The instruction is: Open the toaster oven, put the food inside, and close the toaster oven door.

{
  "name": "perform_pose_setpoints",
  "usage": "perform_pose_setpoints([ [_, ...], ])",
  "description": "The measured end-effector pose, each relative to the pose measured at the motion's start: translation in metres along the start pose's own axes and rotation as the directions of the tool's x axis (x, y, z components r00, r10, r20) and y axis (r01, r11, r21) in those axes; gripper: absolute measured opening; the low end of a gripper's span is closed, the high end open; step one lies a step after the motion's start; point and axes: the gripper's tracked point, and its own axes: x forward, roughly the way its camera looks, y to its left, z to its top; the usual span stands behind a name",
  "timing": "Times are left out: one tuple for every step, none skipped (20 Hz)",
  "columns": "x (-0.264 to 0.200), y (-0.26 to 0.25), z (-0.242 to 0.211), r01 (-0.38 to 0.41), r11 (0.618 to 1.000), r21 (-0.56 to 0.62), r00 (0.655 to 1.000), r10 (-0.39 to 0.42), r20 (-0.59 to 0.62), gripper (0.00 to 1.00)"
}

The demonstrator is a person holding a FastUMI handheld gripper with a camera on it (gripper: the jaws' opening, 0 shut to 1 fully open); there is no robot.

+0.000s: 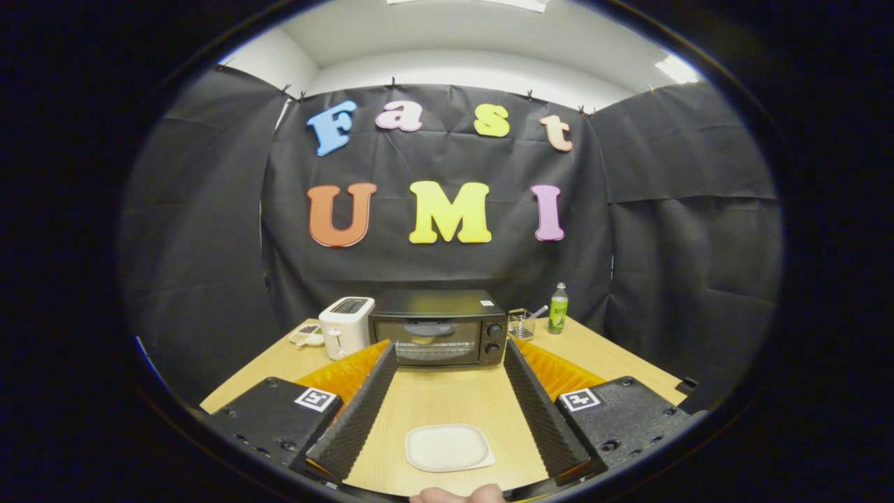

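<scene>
Gripper point(450, 356) held above the wooden table point(614, 356), fingers spread wide, nothing between the pads. Toaster oven point(438, 328) stands at the far end of the table, just beyond the fingertips, long axis crosswise to the fingers, glass door shut and facing the gripper, knobs on its right. Something pale and round shows dimly behind the glass. White plate point(447, 447) lies flat between the fingers, empty. White toaster point(346, 326) just left of the oven; wire basket point(520, 323) and green bottle point(558, 308) to its right.

On the light wooden surface point(614, 356), a white two-slot toaster point(346, 325) stands at ten o'clock, a small dish point(306, 335) just beside it; a wire basket point(519, 324) and green bottle point(558, 308) stand at two o'clock.
</scene>
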Motion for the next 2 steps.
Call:
perform_pose_setpoints([
  [-0.0001, 0.0006, -0.0007, -0.002, 1.0, -0.003, 1.0, 0.002, -0.004, 1.0],
  [-0.0002, 0.0007, -0.0005, -0.002, 1.0, -0.004, 1.0, 0.002, -0.005, 1.0],
])
